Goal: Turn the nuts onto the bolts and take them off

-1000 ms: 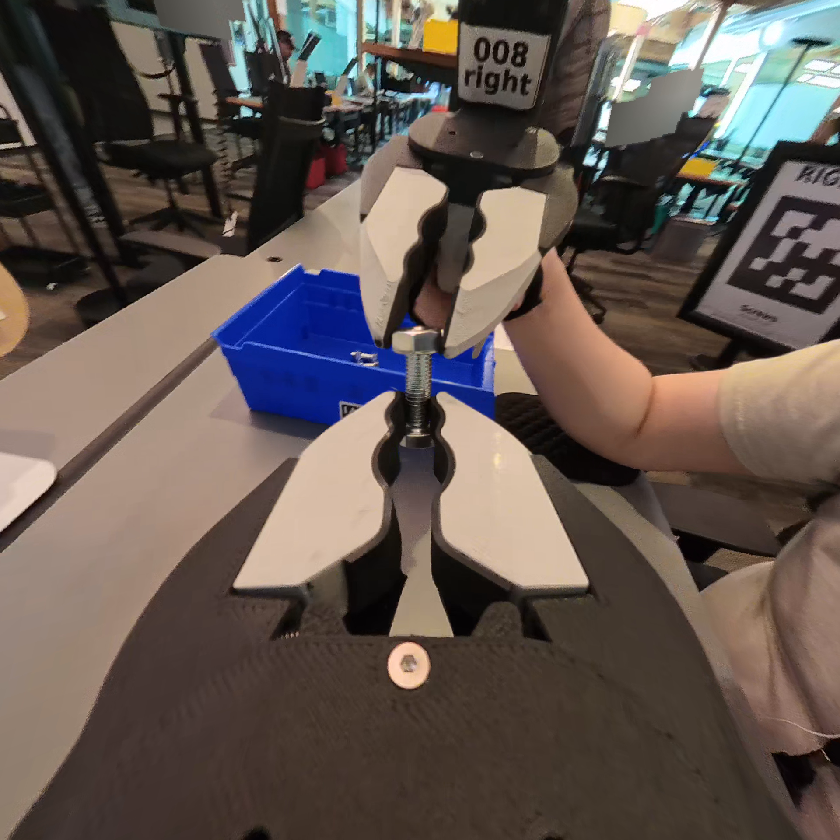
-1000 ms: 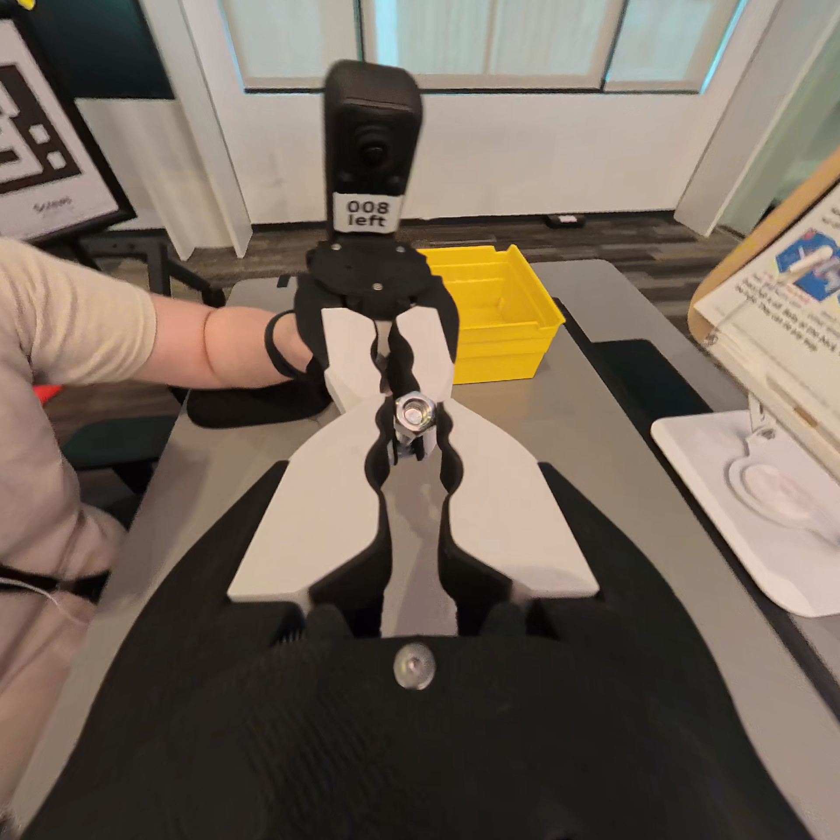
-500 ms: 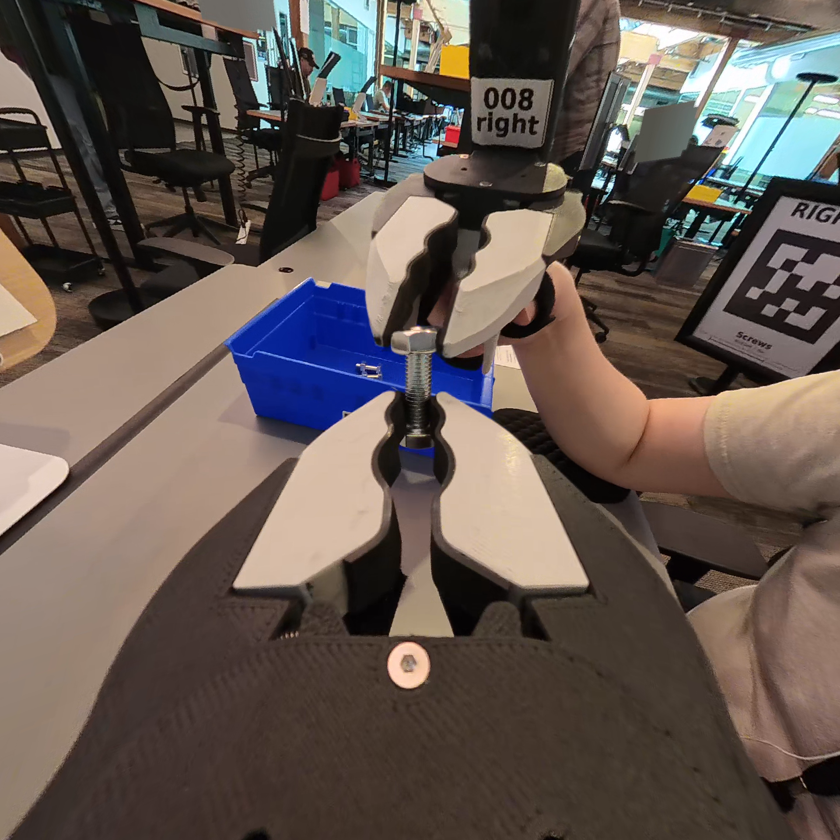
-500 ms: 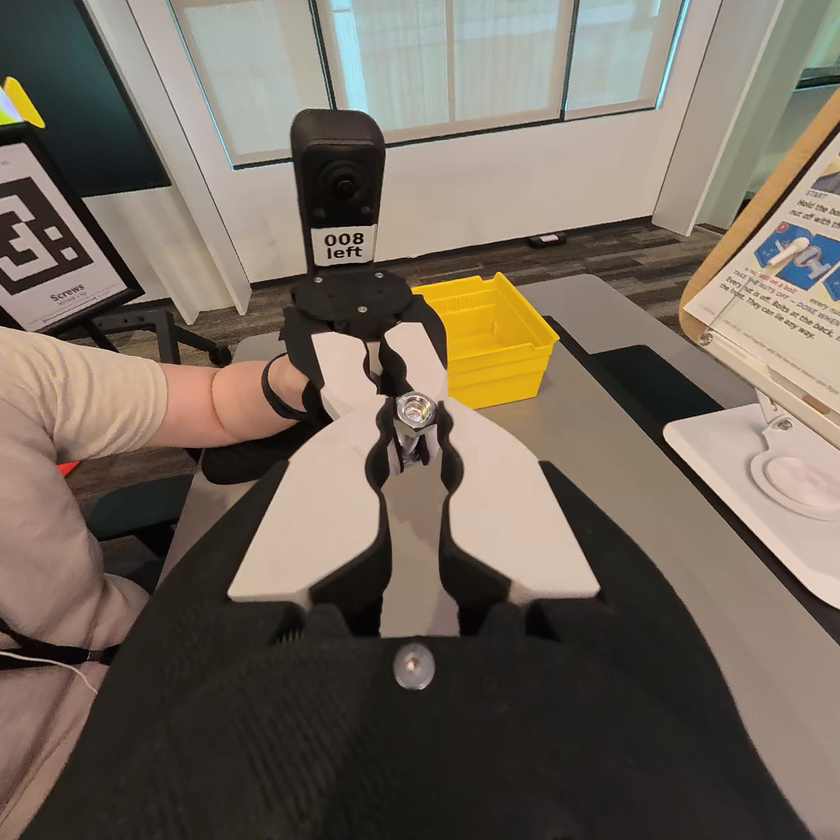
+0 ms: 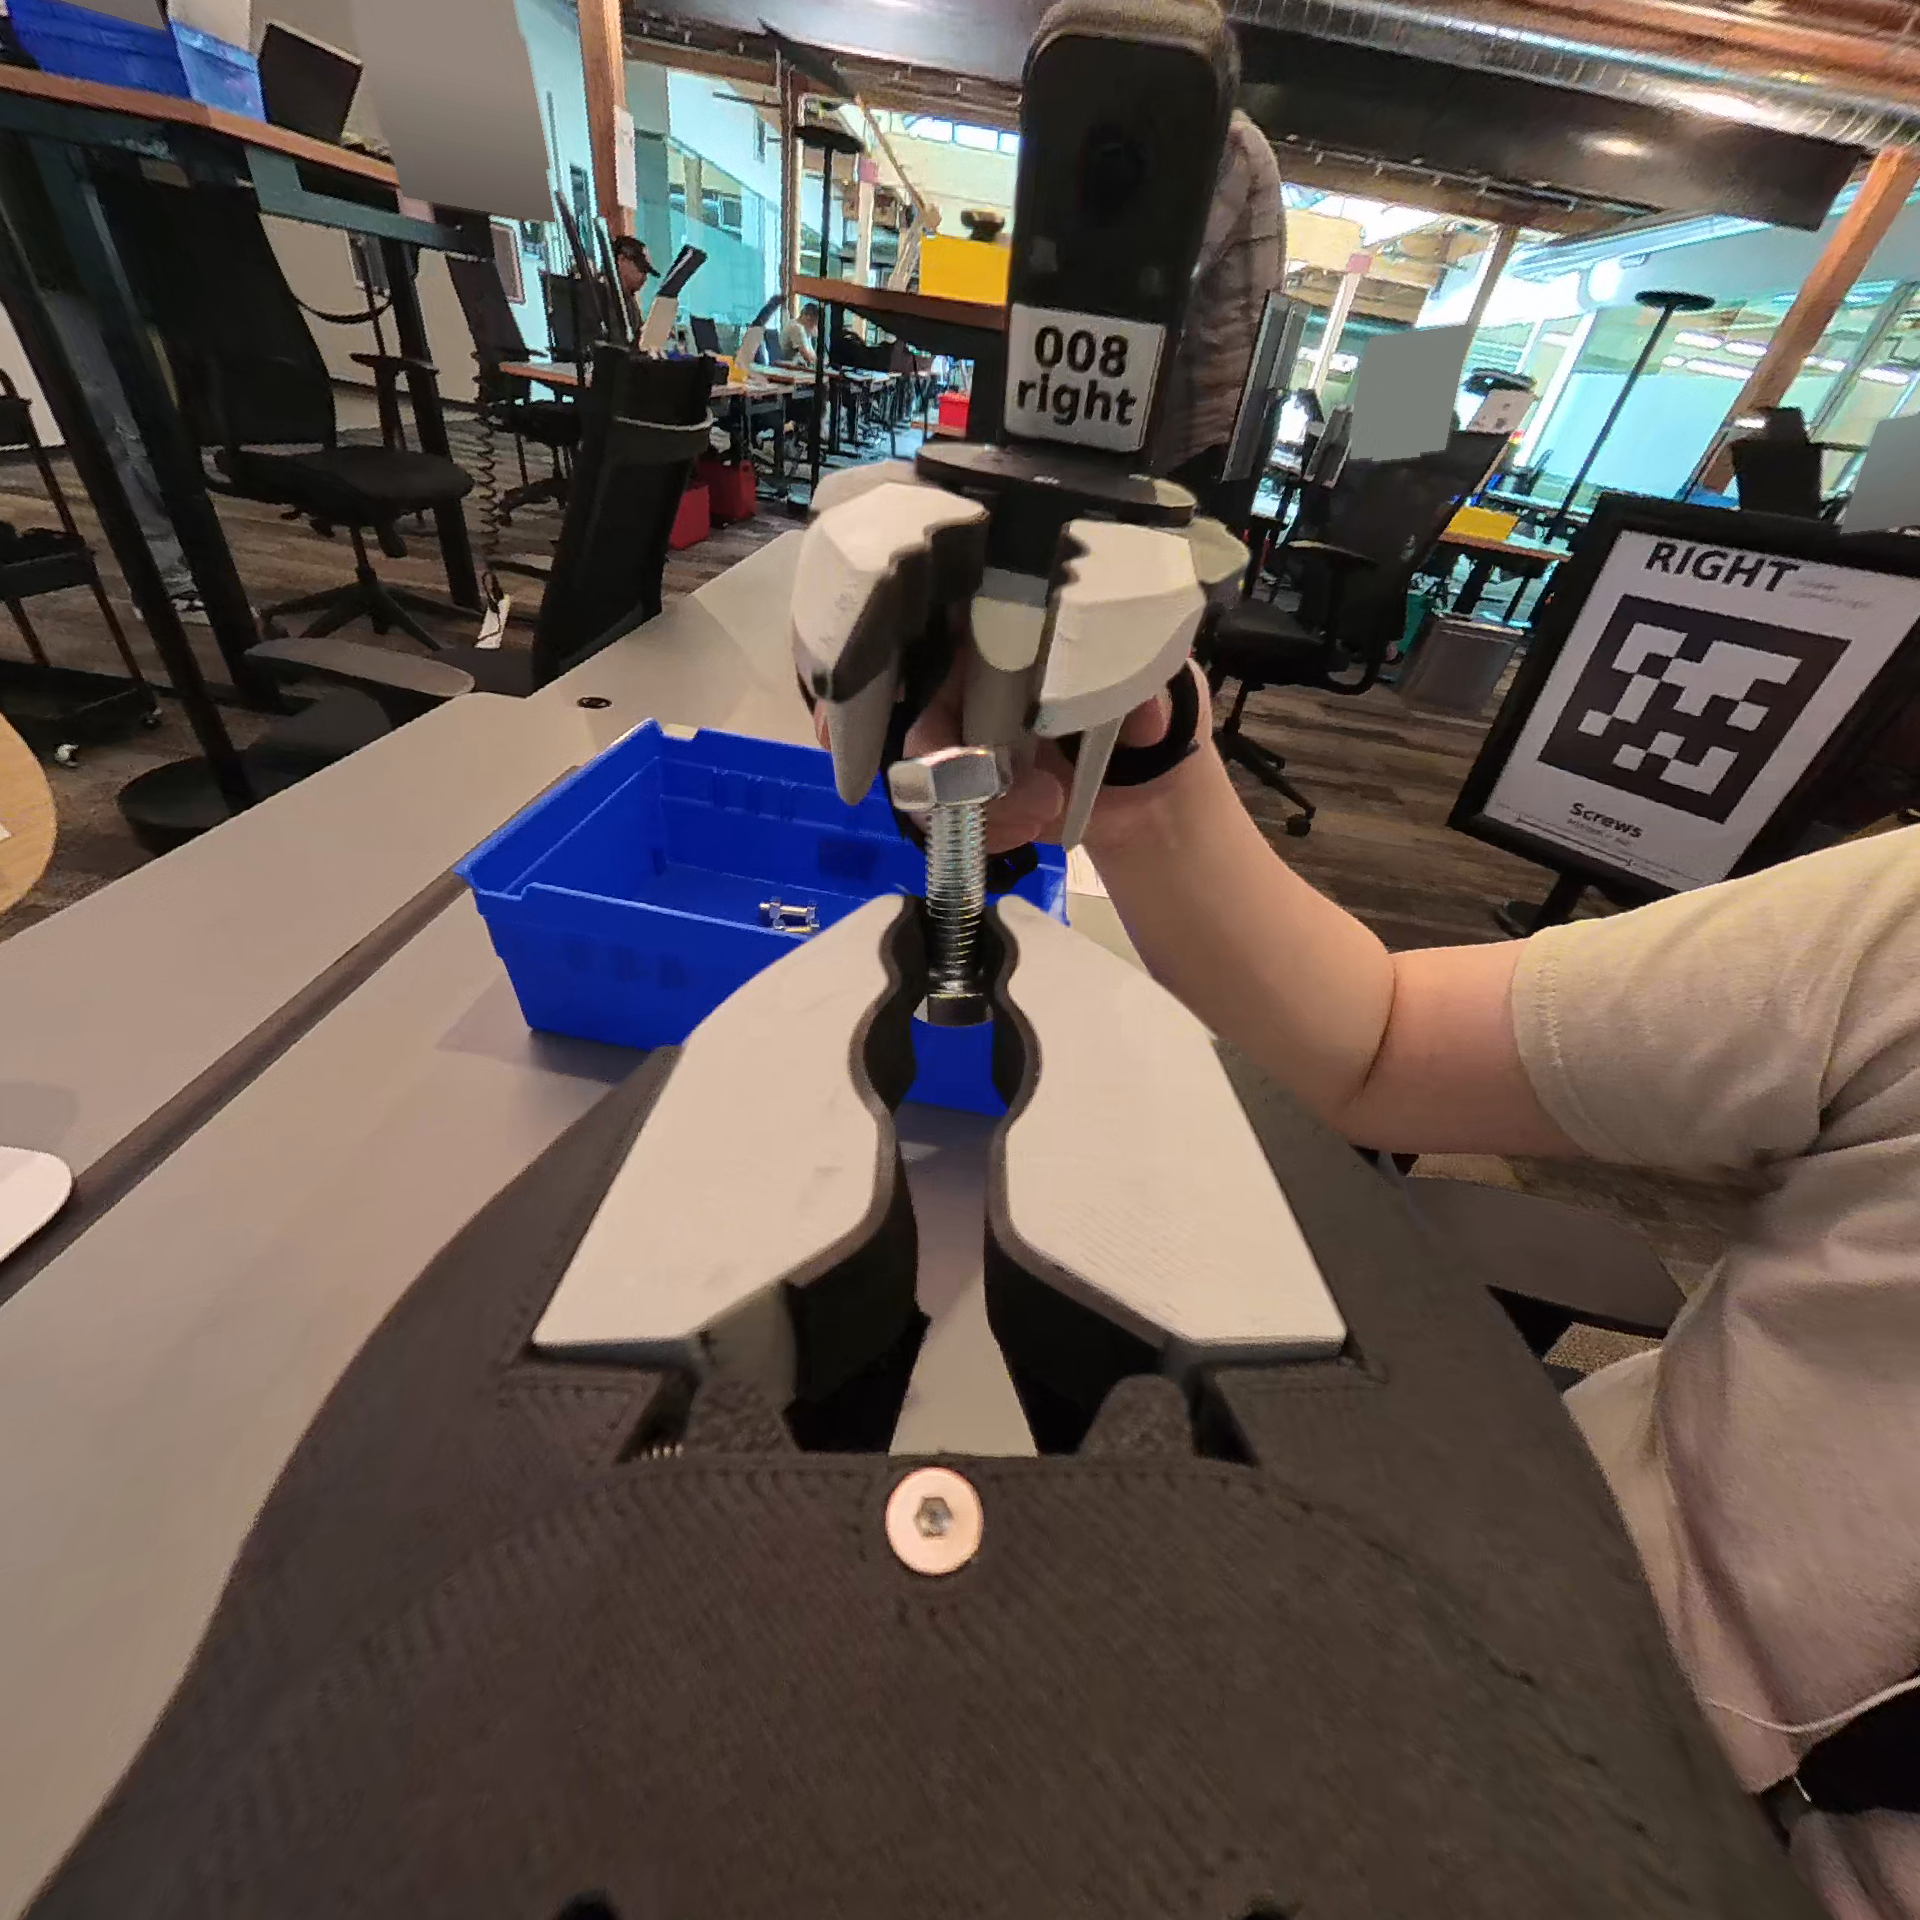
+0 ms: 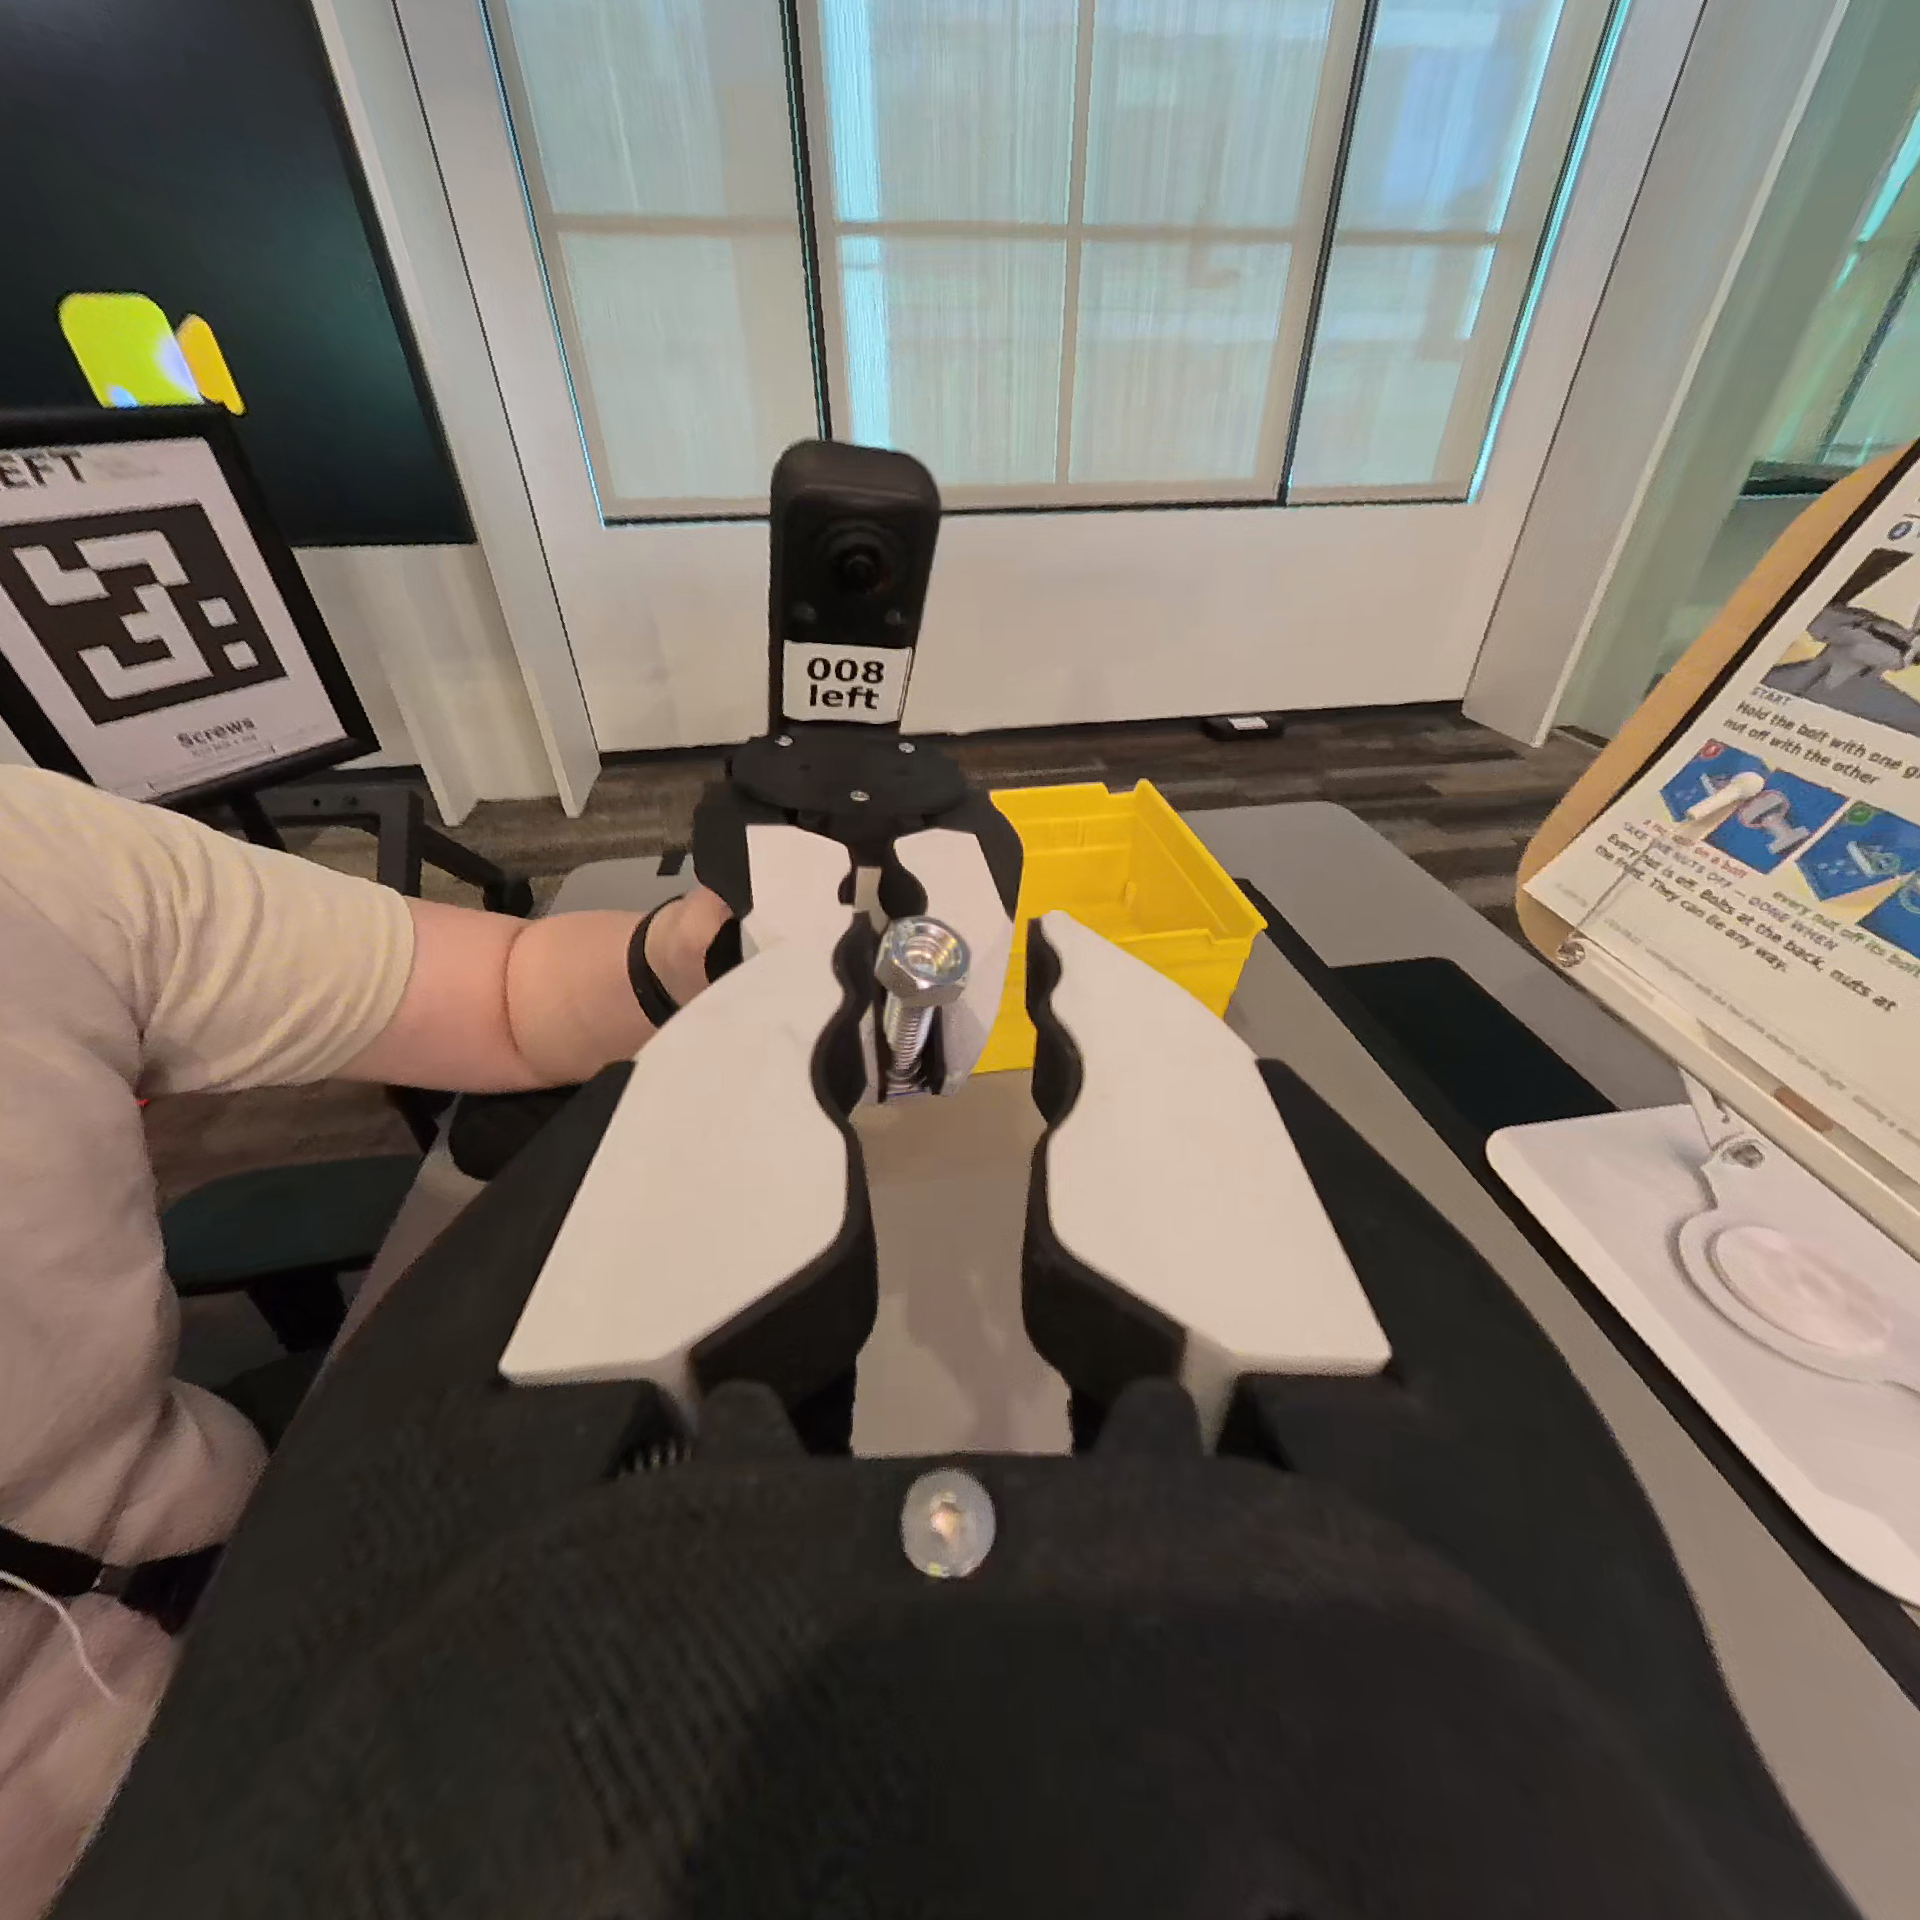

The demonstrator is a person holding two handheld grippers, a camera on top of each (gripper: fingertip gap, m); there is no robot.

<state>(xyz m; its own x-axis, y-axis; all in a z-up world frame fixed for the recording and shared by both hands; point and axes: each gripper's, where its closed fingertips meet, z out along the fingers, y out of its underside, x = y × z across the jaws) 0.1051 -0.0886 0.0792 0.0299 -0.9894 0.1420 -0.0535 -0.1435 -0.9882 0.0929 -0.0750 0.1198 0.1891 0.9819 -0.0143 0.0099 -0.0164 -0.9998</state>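
left gripper [image 5: 951, 951] clamped on lower end of silver bolt [image 5: 954, 873], bolt upright, hex head on top, held in air above grey table [image 5: 260, 1018]. right gripper [image 6: 940, 987] spread open around bolt head, fingers [image 6: 727, 1122] apart from it. blue bin [image 5: 644, 935] behind on table, small metal part inside. yellow bin [image 6: 1132, 894] at opposite side.
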